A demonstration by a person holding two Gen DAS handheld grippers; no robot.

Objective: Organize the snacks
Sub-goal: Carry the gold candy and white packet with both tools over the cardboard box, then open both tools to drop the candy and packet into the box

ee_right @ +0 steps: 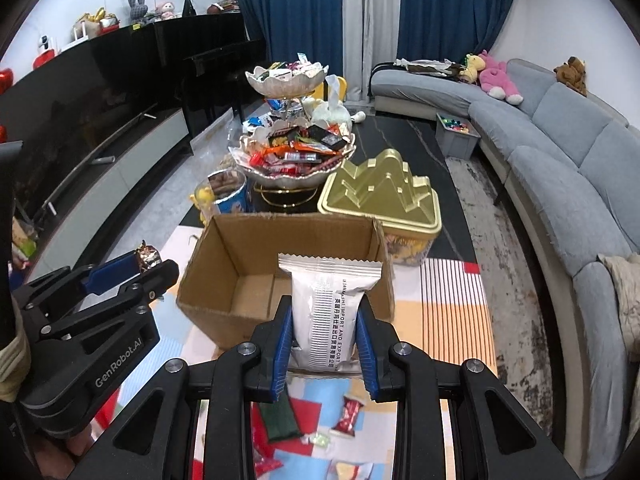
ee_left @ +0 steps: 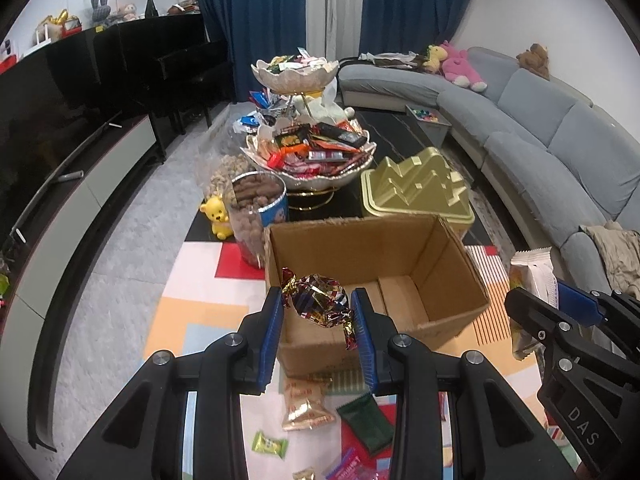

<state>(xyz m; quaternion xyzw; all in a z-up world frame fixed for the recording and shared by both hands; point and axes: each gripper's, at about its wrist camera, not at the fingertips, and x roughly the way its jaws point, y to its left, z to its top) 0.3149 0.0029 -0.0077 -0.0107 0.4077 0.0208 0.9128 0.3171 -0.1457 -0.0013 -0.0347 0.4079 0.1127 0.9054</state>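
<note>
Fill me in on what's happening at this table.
A person is sorting snacks with two handheld claws. The left claw grips a foil-wrapped candy and the right claw grips a white snack packet, both held above the open cardboard box, which looks empty. More wrapped snacks lie loose on the colourful mat below.

Grey sofa, plush toys, blue curtains.

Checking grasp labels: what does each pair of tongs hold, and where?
Left tongs: foil-wrapped candy, pinched across its body. Right tongs: white snack packet, gripped by its lower sides.
</note>
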